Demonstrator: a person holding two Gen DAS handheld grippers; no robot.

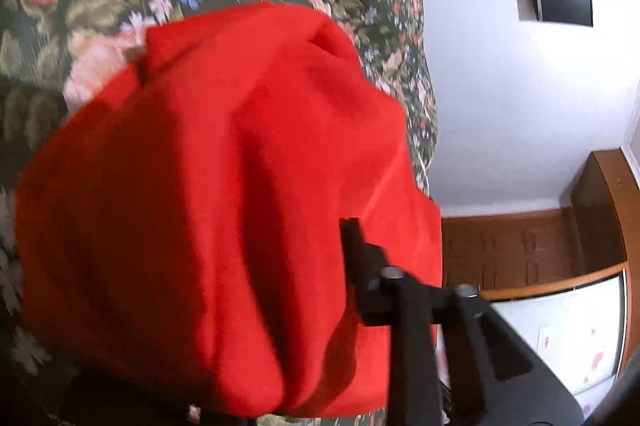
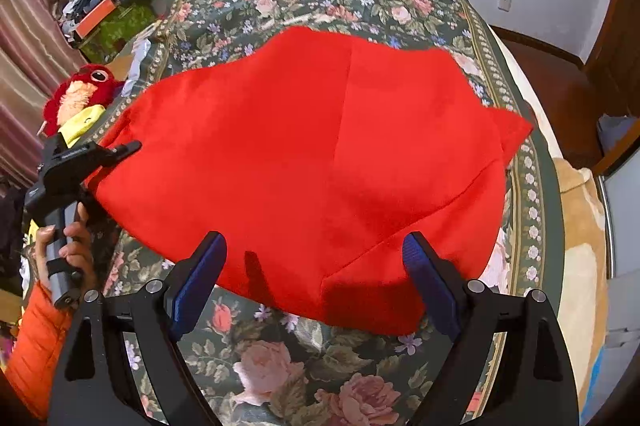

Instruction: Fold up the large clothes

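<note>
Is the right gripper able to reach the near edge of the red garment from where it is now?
Probably yes. The right gripper is open, and the near edge of the red garment lies between its fingers with nothing in the way on the floral bedspread.

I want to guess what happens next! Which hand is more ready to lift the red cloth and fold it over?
Probably the left. The left gripper is already shut on the edge of the red cloth. The right gripper hangs open over the near edge, gripping nothing yet.
</note>
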